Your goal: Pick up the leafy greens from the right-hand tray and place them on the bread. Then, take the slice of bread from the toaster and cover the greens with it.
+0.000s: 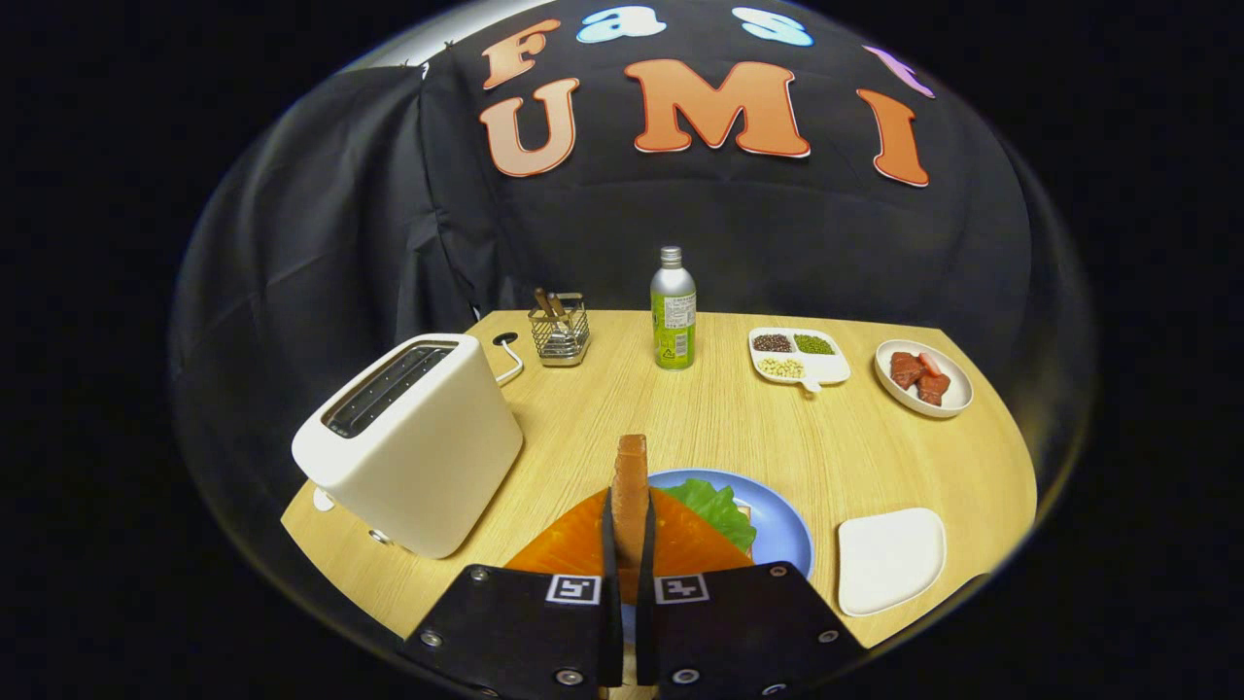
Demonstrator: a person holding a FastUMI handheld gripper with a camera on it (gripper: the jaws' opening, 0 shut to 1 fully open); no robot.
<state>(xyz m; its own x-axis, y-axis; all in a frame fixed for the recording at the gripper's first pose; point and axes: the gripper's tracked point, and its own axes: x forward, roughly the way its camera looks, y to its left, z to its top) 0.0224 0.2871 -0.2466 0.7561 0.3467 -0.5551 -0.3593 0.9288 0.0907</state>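
- Bread slice is held edge-on btwn the fingers; gripper is closed down to slice thickness, both fingers pressed on it.
- Slice is stood upright, long axis run fwd along the fingers twd 12 o'clock, top edge well past the tips.
- Leafy greens are seen already laid on the bread on the blue plate, just under and ahead of the tips, at abt 1 o'clock.
- Key relation, judged: target lies directly below the held slice, so slice must be tipped flat and lowered over the greens.
- Toaster stands close at 10 o'clock; slots look emptied.
- White tray sits at 3 o'clock, beside the plate, bare.
- Table edge is near at 7 o'clock.
- Open wood is left at 12 o'clock before the bottle; room to swing fwd is judged ample.
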